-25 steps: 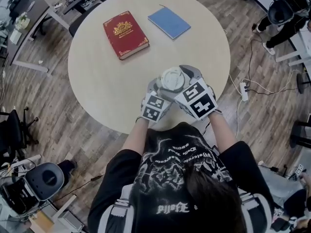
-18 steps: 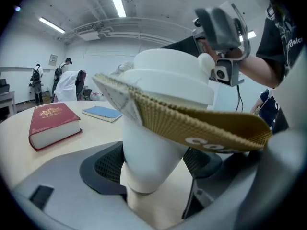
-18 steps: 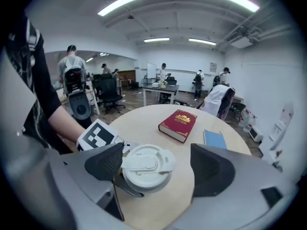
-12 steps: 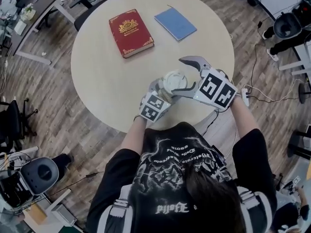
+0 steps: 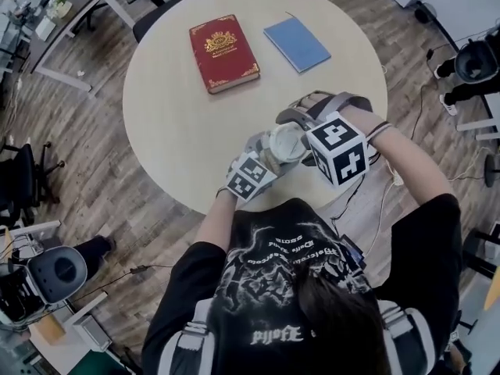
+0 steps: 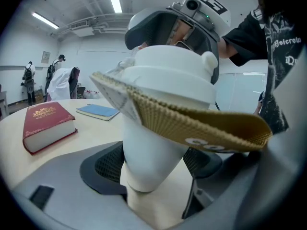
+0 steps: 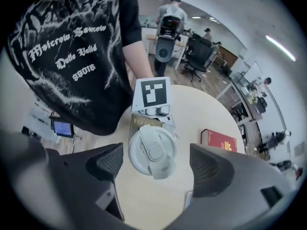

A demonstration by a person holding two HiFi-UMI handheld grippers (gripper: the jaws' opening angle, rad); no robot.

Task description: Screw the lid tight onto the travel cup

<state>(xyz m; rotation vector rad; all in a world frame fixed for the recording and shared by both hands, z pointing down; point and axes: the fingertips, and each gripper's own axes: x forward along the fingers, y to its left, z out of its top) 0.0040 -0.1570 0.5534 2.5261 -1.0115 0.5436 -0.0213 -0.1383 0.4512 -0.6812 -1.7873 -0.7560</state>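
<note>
Right gripper view: right hand-held gripper (image 7: 156,166) spread wide above the round white plastic lid (image 7: 152,151), left hand-held gripper (image 6: 153,176) pinching the white brown-sleeved travel cup (image 6: 156,143) by the near edge of the tabletop (image 5: 180,123), so I'd guess it's lining up a twist and needs to clamp the lid, then turn.

The travel cup (image 5: 283,151) is at the round table's (image 5: 172,116) near edge, with the lid (image 7: 152,150) on top of it. The left gripper (image 5: 264,156) sits at the cup's near left, jaws against its lower body. The right gripper (image 7: 157,165) is above the cup, jaws either side of the lid (clear of it). Well beyond the cup lie a hardcover book (image 5: 224,53), to its far left, and a notebook (image 5: 296,44), straight behind.
</note>
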